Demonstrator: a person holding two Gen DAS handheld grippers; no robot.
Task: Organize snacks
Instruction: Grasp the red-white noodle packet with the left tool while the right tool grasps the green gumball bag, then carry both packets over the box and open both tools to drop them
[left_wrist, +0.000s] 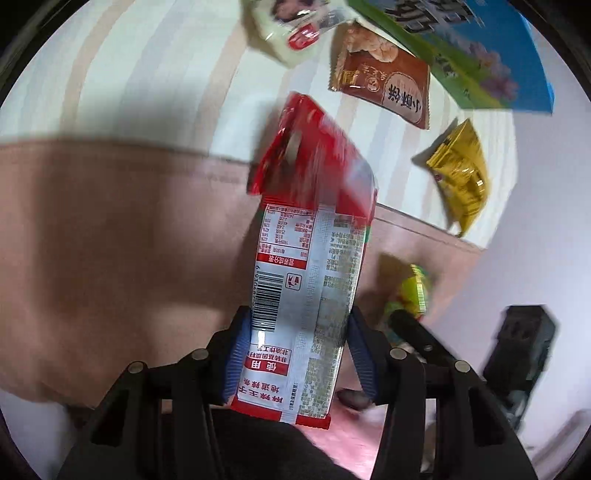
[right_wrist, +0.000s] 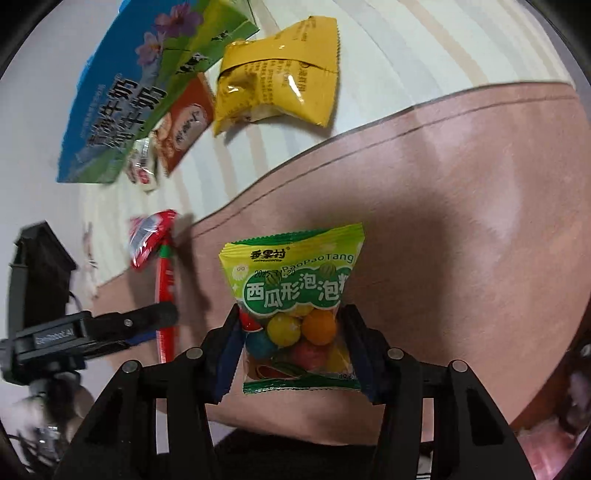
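My left gripper (left_wrist: 297, 354) is shut on a long red and white snack packet (left_wrist: 310, 258), held above the brown mat (left_wrist: 110, 240). My right gripper (right_wrist: 295, 347) is shut on a green bubble-gum bag (right_wrist: 295, 295) full of coloured balls, also above the brown mat (right_wrist: 461, 221). The red packet (right_wrist: 162, 258) and the left gripper (right_wrist: 159, 317) show at the left of the right wrist view. The green bag (left_wrist: 410, 291) shows blurred at the right of the left wrist view.
On the striped cloth (right_wrist: 369, 74) lie a yellow packet (right_wrist: 277, 81), a brown biscuit packet (right_wrist: 184, 125), a small white and red packet (right_wrist: 142, 170) and a blue-green milk carton (right_wrist: 140, 88). A dark box (left_wrist: 524, 347) stands off to the side.
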